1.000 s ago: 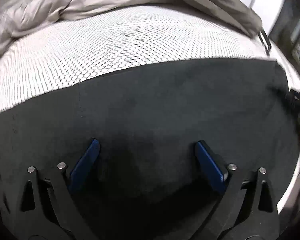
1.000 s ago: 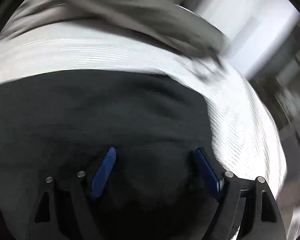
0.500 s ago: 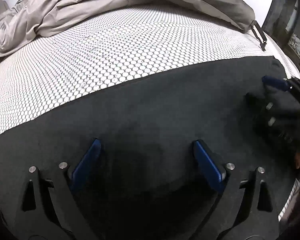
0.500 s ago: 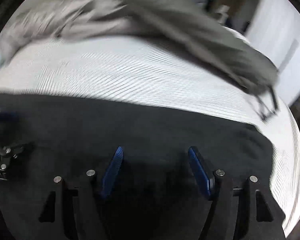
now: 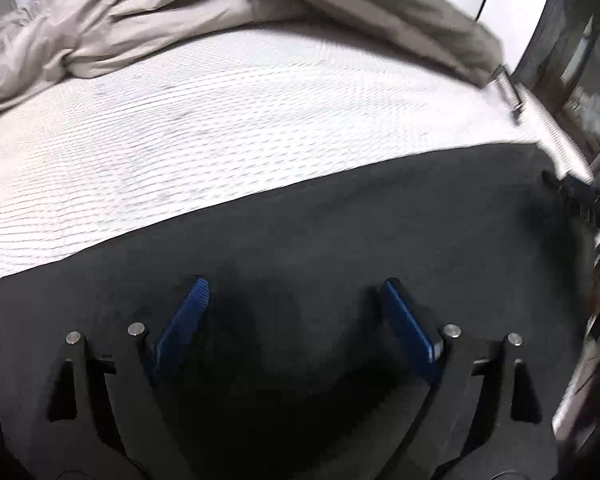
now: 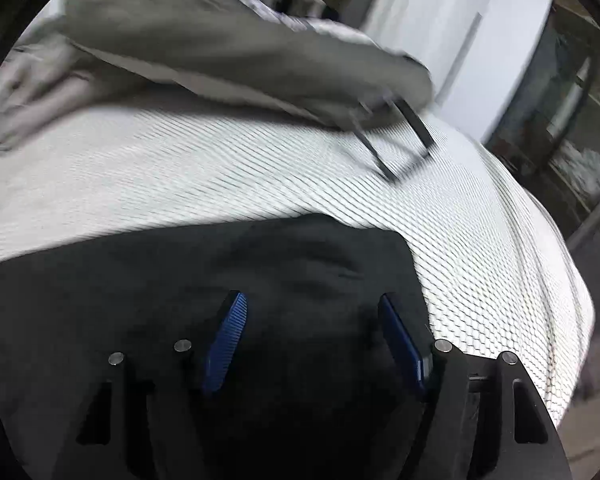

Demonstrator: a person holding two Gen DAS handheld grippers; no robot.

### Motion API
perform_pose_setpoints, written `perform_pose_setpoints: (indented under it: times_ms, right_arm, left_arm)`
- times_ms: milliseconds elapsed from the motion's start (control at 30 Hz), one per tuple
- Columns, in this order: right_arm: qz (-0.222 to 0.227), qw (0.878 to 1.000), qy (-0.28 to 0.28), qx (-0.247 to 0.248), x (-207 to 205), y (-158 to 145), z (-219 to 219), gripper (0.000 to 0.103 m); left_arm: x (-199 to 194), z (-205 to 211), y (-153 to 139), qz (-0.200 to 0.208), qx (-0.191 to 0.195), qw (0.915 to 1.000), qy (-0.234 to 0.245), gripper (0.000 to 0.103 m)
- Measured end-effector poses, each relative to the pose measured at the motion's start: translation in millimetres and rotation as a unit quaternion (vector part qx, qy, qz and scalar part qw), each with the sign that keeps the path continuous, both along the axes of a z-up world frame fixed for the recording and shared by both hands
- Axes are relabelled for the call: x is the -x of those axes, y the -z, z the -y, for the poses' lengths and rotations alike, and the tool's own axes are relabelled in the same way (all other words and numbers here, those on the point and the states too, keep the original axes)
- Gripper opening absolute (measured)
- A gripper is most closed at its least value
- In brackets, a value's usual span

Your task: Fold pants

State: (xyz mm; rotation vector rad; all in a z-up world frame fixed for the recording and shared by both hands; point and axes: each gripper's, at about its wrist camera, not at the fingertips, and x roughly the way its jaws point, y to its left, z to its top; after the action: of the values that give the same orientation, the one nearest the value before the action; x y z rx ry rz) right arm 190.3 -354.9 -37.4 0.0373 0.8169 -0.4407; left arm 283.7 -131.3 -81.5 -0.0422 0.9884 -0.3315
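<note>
Two tongs, each with jaws spread wide and gripping nothing. Left view: left tongs [image 5: 292, 292] at lower centre, over the black pants [image 5: 340, 248], which lie flat across the lower half of the frame on a bed [image 5: 220, 128] with a white, net-patterned cover. Grey bedding [image 5: 148, 12] lies bunched along the upper edge; the right tongs show only as a dark blur at the right edge. Right view: right tongs [image 6: 312, 312] at lower centre, over a corner of the pants [image 6: 180, 280], whose cloth is slightly wrinkled between the blue pads [image 6: 226, 340]. Black strap [image 6: 404, 148] trails from the bedding [image 6: 220, 48] at upper right.
</note>
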Motion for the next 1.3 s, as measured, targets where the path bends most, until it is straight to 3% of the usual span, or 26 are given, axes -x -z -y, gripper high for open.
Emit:
perform_pose_setpoints:
  times_ms: [67,133,167,200,267,333,433,500,567,600,667,733,800,900,967,1033,1100,1167,1233,1300]
  right_arm:
    - [0.017,0.997,-0.058,-0.039,13,-10,-21,0.071]
    - [0.006,0.99,-0.127,-0.059,15,-6,-55,0.071]
    - [-0.003,0.988,-0.145,-0.06,15,0,-64,0.071]
    - [-0.026,0.984,-0.167,-0.057,12,12,-76,0.071]
    - [-0.06,0.983,-0.173,-0.031,1,34,-84,0.071]
    - [-0.054,0.984,-0.167,-0.034,8,32,-87,0.074]
    - [-0.056,0.987,-0.15,-0.035,16,29,-79,0.077]
    - [-0.052,0.987,-0.146,-0.044,18,30,-74,0.077]
    - [-0.05,0.988,-0.146,-0.032,20,27,-77,0.077]
    - [-0.049,0.987,-0.149,-0.022,21,24,-81,0.076]
    - [-0.039,0.984,-0.17,-0.021,18,17,-94,0.076]
    - [-0.023,0.978,-0.205,-0.041,13,9,-108,0.076]
    - [-0.021,0.97,-0.235,-0.057,9,5,-129,0.076]
    - [-0.047,0.964,-0.26,-0.036,1,15,-153,0.076]
    - [-0.07,0.965,-0.251,0.008,2,26,-151,0.076]
    - [-0.069,0.972,-0.222,0.011,4,33,-123,0.077]
    - [-0.065,0.981,-0.184,0.015,9,33,-98,0.077]
    - [-0.061,0.986,-0.157,0.01,14,33,-79,0.077]
    - [-0.038,0.984,-0.168,-0.034,21,24,-72,0.076]
    - [-0.022,0.978,-0.2,-0.047,27,13,-87,0.076]
  left_arm:
    - [-2,17,2,0.003,0.012,0.9997,0.022,0.087]
    - [-7,28,8,0.007,-0.011,0.9998,0.017,0.086]
    - [-10,25,9,0.008,-0.012,0.9999,0.008,0.083]
    - [-14,13,9,0.008,-0.004,0.9998,-0.017,0.074]
    - [-18,-9,7,0.013,-0.027,0.9972,-0.069,0.069]
    - [-21,-43,10,0.02,-0.089,0.9869,-0.133,0.069]
    - [-14,-95,10,0.003,-0.073,0.9849,-0.157,0.067]
    - [-4,-118,4,0.011,-0.115,0.9745,-0.193,0.067]
    - [8,-133,0,0.0,-0.056,0.9809,-0.187,0.065]
    - [18,-133,-5,-0.004,-0.008,0.9859,-0.167,0.065]
    - [30,-114,-15,0.009,0.016,0.9922,-0.123,0.065]
    - [38,-78,-15,0.02,0.003,0.9974,-0.068,0.065]
    - [33,-49,5,-0.008,-0.023,0.9992,-0.032,0.065]
    - [35,-52,10,0.005,-0.046,0.9986,-0.027,0.065]
    - [46,-78,8,0.008,-0.055,0.997,-0.055,0.065]
    - [50,-116,11,0.015,-0.101,0.9897,-0.101,0.065]
    - [62,-151,8,0.016,-0.08,0.988,-0.131,0.069]
    - [74,-160,1,0.024,-0.08,0.9859,-0.145,0.059]
    - [89,-158,-7,0.034,-0.051,0.9897,-0.129,0.059]
    - [96,-135,-10,0.037,-0.009,0.9954,-0.088,0.062]
